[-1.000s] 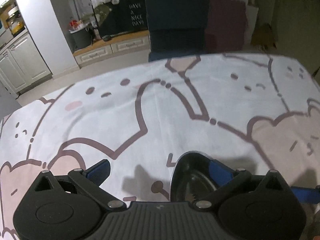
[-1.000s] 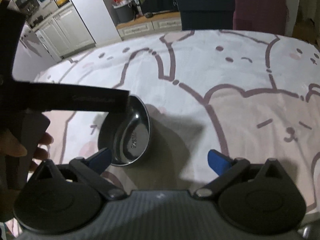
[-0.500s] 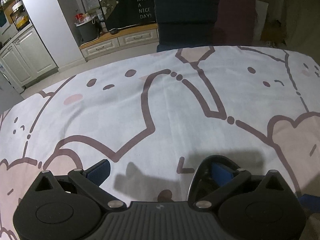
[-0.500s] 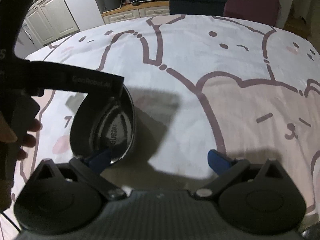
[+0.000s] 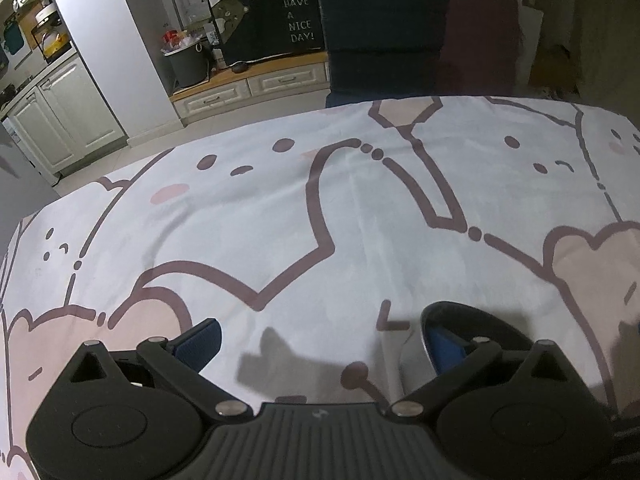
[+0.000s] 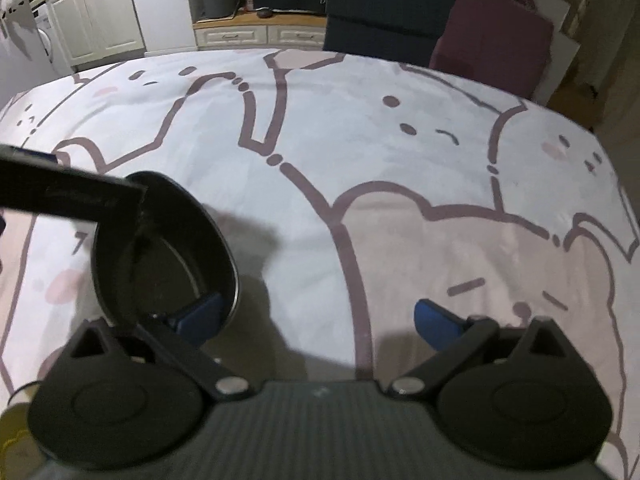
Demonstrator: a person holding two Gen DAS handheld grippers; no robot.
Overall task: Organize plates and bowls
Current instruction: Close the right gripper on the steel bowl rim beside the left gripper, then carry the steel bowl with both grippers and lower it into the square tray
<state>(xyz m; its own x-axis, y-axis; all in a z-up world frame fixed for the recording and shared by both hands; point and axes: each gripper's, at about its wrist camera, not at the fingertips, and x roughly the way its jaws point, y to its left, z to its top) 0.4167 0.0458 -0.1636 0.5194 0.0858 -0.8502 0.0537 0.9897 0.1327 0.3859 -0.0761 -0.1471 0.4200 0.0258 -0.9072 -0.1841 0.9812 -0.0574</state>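
A dark metal bowl (image 6: 168, 248) stands tilted on the cartoon-print tablecloth (image 6: 360, 140), its hollow facing the right wrist camera. In the left wrist view only the bowl's far rim (image 5: 464, 312) shows, curving around the blue right fingertip (image 5: 442, 344). My left gripper (image 5: 322, 342) is open, its jaws far apart, with that one finger inside the bowl. In the right wrist view the same finger shows as a black bar (image 6: 72, 200) crossing the rim from the left. My right gripper (image 6: 318, 318) is open; its left fingertip (image 6: 200, 314) sits at the bowl's near rim.
A dark blue chair (image 5: 384, 40) and a maroon chair (image 5: 480, 40) stand at the table's far edge. White cabinets (image 5: 68, 112), a grey bin (image 5: 188, 64) and a low drawer unit lie beyond. The tablecloth (image 5: 320, 208) spreads wide ahead of both grippers.
The bowl has come nearer to my right gripper and now reaches its left fingertip. In the left wrist view it has sunk lower, behind the right finger.
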